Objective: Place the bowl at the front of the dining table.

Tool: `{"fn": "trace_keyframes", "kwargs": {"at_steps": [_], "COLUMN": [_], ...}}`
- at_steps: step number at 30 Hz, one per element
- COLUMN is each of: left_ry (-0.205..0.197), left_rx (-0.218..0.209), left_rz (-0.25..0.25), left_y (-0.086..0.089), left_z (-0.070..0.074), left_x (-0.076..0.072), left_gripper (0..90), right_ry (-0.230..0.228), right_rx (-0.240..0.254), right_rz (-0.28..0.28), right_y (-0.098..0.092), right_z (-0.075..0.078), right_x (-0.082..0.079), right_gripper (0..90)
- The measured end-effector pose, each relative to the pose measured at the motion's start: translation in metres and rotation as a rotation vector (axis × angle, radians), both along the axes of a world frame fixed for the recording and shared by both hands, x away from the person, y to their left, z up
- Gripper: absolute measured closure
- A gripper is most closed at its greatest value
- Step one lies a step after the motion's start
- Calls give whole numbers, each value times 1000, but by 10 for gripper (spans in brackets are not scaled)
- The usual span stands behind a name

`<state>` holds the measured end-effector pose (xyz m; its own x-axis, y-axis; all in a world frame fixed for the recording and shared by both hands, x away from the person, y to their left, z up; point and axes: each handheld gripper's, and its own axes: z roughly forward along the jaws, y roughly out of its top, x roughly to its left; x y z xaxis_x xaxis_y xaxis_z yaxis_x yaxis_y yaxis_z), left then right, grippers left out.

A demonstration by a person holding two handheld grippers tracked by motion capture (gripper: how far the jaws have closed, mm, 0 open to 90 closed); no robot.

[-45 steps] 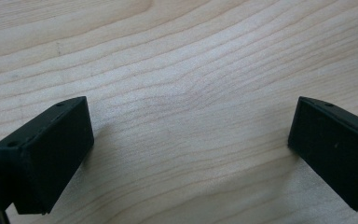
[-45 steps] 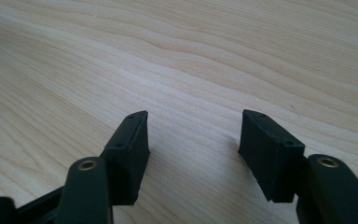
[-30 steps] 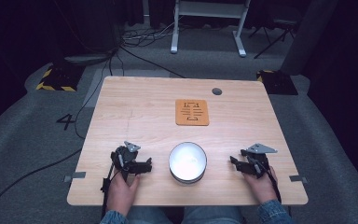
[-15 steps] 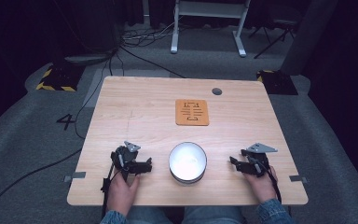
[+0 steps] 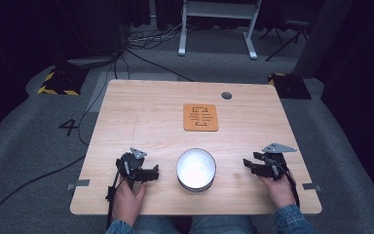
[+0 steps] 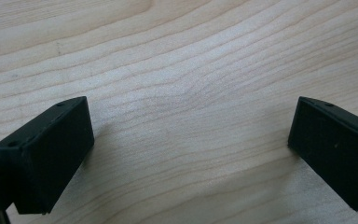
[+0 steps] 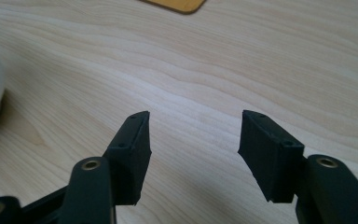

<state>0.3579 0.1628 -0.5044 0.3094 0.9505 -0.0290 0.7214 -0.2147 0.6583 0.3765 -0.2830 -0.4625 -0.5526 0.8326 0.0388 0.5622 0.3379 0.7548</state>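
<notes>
- We are looking down on a wooden table (image 5: 141, 122) with a white bowl (image 5: 196, 168) sitting low in the middle of the frame, near the table's near edge.
- We are holding the left gripper (image 5: 152, 172) at the lower left of the high view, just beside the bowl but apart from it; in the left gripper view its jaws are standing wide apart over bare wood, gripping nothing.
- We are holding the right gripper (image 5: 247, 163) at the lower right, a little farther from the bowl; in the right gripper view its jaws are parted about halfway, with nothing between them.
- An orange mat (image 5: 200, 117) is lying above the bowl, toward the middle of the table; black marks are printed on it, too small for us to read. Its corner is showing at the top edge of the right gripper view (image 7: 177, 5).
- A small dark round disc (image 5: 226, 95) is sitting near the table's far edge, upper right of the mat.
- A white "4" (image 5: 69, 127) is marked on the grey floor (image 5: 24, 146) at the left of the frame.
- Yellow-and-black striped tape (image 5: 53, 90) is edging a dark block at the upper left, and a white frame (image 5: 214, 24) is standing at the top.
- Nothing is standing between either gripper and the bowl.
</notes>
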Motion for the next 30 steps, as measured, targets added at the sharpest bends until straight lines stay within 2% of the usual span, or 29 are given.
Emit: {"fn": "trace_keyframes", "kwargs": {"at_steps": [7,9,11,13,18,21,24,26,27,30], "left_ry": [2,2,2,1,1,0,0,-1,-3,-3], "left_rx": [-1,0,-2,0,-1,2,2,2,6,6], "left_rz": [-2,-1,-2,-1,-1,-3,-3,-4,-2,-3], "left_y": [0,0,0,0,0,0,0,0,1,1], "left_z": [0,0,0,0,0,0,0,0,0,0], "left_x": [0,0,0,0,0,-1,-1,-1,-2,-2], "left_gripper": [2,2,2,2,2,5,5,5,5,5], "right_ry": [-29,-32,-35,-29,-40,-52,-58,-51,-57,-63], "right_rx": [-11,-11,-8,32,18,9,9,21,6,3], "right_rz": [29,32,43,46,66,92,107,128,143,171], "right_y": [8,9,10,13,18,26,32,43,46,56], "right_z": [25,28,32,39,49,60,65,71,73,80], "right_x": [-4,-4,-5,-6,-6,-4,-2,0,1,3], "right_gripper": [463,466,474,483,494,501,504,510,510,514]}}
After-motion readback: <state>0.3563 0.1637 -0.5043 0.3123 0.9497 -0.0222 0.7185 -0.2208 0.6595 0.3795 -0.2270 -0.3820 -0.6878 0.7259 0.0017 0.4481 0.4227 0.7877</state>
